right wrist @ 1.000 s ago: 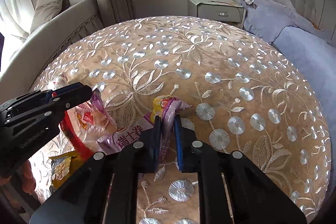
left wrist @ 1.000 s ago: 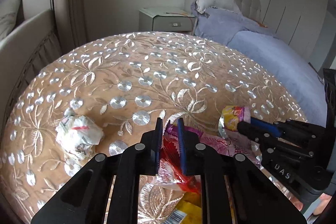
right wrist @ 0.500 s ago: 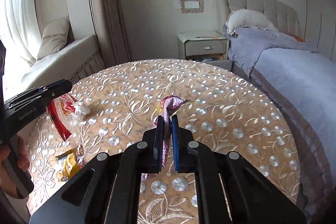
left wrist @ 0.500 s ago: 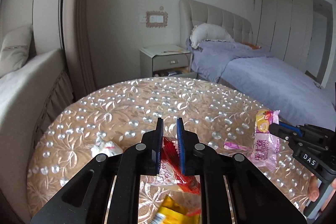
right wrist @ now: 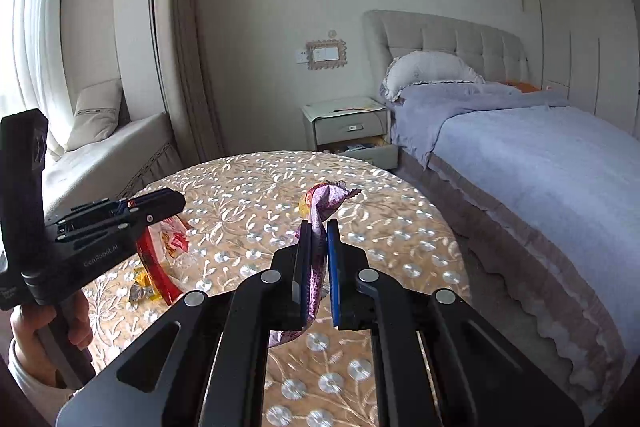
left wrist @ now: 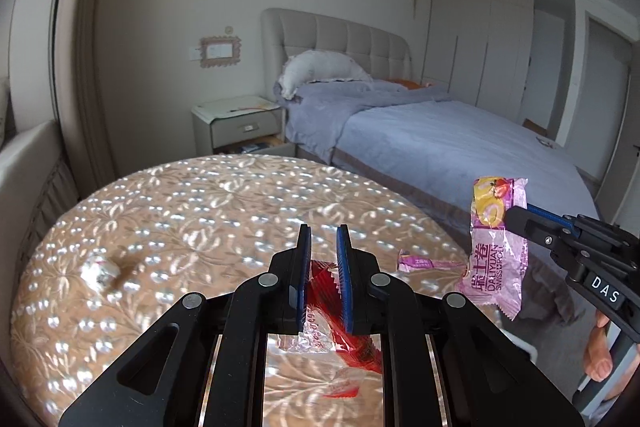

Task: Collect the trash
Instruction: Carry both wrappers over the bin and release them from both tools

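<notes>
Red wrapper [left wrist: 340, 311] half hidden behind left gripper [left wrist: 323, 239]; crumpled ball [left wrist: 99, 271] too blurred to identify

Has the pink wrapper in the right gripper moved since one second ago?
Yes. The pink wrapper, held by the right gripper, rose off the round table.

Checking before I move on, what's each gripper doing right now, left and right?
Left gripper: closed on the red wrapper.
Right gripper: closed on the pink Swiss roll wrapper.

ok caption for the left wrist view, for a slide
Left gripper lifts a red wrapper above the table; right gripper holds a pink wrapper.
</notes>
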Tool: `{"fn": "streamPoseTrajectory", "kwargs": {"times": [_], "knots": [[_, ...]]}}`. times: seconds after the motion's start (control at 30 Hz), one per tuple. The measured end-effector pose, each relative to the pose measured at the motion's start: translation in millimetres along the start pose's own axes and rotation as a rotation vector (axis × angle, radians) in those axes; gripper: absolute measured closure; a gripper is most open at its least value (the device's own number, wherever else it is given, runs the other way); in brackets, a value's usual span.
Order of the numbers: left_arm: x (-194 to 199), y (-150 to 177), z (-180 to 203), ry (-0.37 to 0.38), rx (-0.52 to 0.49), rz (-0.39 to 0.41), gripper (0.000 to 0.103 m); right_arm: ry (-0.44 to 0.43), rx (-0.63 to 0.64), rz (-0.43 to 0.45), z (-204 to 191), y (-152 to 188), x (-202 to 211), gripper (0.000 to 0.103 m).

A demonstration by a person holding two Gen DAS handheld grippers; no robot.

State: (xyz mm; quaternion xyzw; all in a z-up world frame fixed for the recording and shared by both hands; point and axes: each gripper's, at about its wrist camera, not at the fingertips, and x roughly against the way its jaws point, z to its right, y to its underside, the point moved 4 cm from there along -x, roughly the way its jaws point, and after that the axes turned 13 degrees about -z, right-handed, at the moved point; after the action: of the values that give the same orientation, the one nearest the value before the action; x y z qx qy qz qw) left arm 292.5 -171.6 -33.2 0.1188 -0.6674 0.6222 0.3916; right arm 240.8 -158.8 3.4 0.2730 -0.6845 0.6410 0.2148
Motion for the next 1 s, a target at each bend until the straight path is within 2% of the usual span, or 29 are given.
{"fn": "streamPoseTrajectory", "kwargs": {"times": [0.27, 0.57, 0.8, 1.0], "knots": [[-28.8, 30.9, 104.2, 0.175, -0.091, -0.062, 0.091, 0.135, -0.112, 0.003, 73.6, 56.7, 52.3, 0.094], [-60.0, 65.2, 227.3, 0.319, -0.236, -0.16, 0.09, 0.264, -0.259, -0.044, 149.8, 127.1, 86.2, 0.094], [-107.4, 87.7, 290.5, 0.383, -0.311, -0.261, 0.09, 0.307, -0.35, -0.13, 202.0, 178.6, 74.5, 0.094], [-157.4, 110.4, 332.8, 0.406, -0.365, -0.341, 0.09, 0.296, -0.443, -0.228, 244.1, 220.3, 48.6, 0.094]]}}
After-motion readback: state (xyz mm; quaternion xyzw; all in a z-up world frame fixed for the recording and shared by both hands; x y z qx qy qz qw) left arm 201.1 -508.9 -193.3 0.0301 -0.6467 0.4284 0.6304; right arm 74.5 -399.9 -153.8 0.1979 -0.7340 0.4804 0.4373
